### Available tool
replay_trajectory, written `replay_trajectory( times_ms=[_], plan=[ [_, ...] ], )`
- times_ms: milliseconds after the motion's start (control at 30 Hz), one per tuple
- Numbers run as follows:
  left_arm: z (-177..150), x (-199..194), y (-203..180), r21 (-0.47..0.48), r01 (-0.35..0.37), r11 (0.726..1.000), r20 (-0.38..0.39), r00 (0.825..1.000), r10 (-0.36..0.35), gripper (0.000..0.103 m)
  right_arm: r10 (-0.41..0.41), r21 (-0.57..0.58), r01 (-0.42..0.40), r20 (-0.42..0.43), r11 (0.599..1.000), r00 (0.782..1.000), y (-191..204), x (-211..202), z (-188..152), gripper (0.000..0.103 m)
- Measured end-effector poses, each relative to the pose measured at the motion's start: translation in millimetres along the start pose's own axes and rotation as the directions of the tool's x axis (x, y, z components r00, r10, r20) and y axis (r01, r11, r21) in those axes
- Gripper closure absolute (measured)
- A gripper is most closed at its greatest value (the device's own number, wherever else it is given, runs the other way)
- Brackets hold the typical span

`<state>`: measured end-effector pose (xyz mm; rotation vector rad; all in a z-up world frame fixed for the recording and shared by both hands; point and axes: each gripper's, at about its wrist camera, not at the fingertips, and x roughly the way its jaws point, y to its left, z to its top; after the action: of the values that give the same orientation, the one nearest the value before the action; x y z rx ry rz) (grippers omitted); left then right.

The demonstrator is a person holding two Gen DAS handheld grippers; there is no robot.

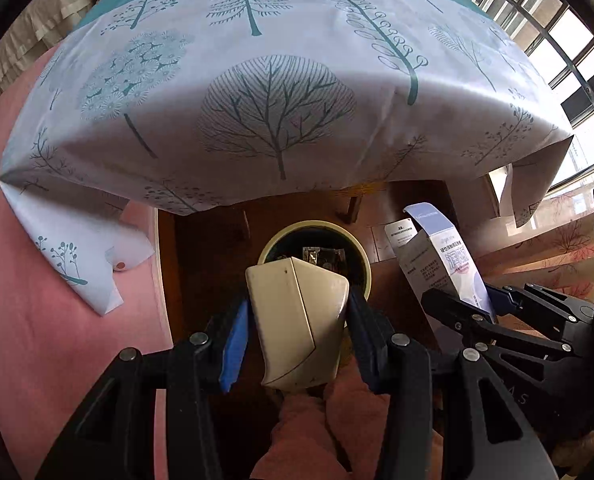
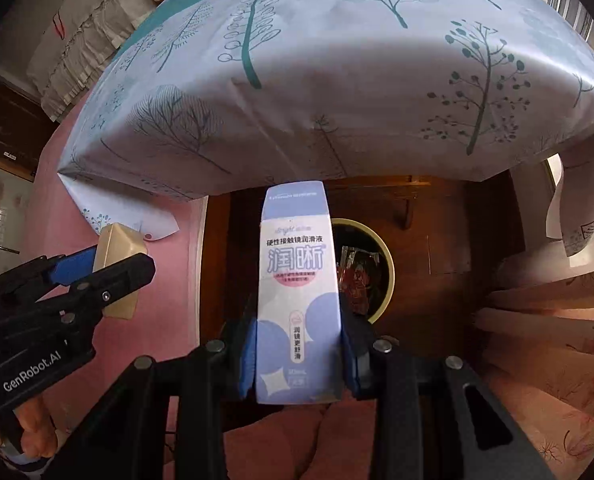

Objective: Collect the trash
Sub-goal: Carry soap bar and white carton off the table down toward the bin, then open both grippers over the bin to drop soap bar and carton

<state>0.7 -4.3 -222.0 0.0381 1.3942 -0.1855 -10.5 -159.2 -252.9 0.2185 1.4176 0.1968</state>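
Landmark: the round bin [image 1: 317, 256] with a cream rim, standing on the dark wooden floor [image 1: 213, 248]; every place below is given relative to it.
Left tongs: my left tongs [image 1: 297, 324] are clenched on a cream carton [image 1: 297, 320]; the blue pads [image 1: 233, 344] press both of its sides.
Cream carton: held directly above the near rim of the bin, hiding part of the opening in the left wrist view; in the right wrist view it [image 2: 119, 264] appears well to the left of the bin [image 2: 381, 276].
Right tongs: my right tongs [image 2: 299, 348] are clenched on a white and lavender box [image 2: 297, 304] printed with Chinese text, the pads gripping its lower part.
White and lavender box: held upright above the left rim of the bin in the right wrist view, its top flap open; in the left wrist view it [image 1: 441, 264] is just right of the bin.
Bin contents: dark foil wrappers [image 2: 357, 276] lie inside.
Surface: the surface stands beyond the bin under a pale cloth with a tree print [image 1: 273, 92]; the cloth hangs over the edge and its hem reaches just above the far rim.
Pink covering: a pink sheet [image 1: 57, 280] lies left of the bin, past the edge of the wood.
Hand: fingers [image 2: 33, 428] hold the left tool's handle, far left of the bin.
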Motion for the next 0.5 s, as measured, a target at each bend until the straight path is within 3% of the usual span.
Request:
replay_trajectory(
  times_ms=[167, 400, 467, 500],
  plan=[
    [-7, 83, -1, -0.038, 0.019, 0.999, -0.059, 0.998, -0.021, 0.058, -0.004, 0.035, 0.006, -0.067, 0.999, 0.998, -36, 81, -7, 0.068],
    [-13, 186, 5, -0.05, 0.034, 0.998, -0.099, 0.994, -0.038, 0.058, -0.019, 0.065, 0.025, -0.095, 0.998, 0.995, -74, 172, -7, 0.067],
    [-14, 204, 5, -0.042, 0.045, 0.998, -0.106, 0.993, -0.049, 0.053, -0.021, 0.07, 0.028, -0.096, 0.997, 0.995, -80, 190, -6, 0.067],
    [-14, 213, 6, -0.041, 0.051, 0.998, -0.119, 0.991, -0.056, 0.037, -0.017, 0.075, 0.024, -0.097, 0.997, 0.995, -83, 197, -5, 0.067]
  ],
)
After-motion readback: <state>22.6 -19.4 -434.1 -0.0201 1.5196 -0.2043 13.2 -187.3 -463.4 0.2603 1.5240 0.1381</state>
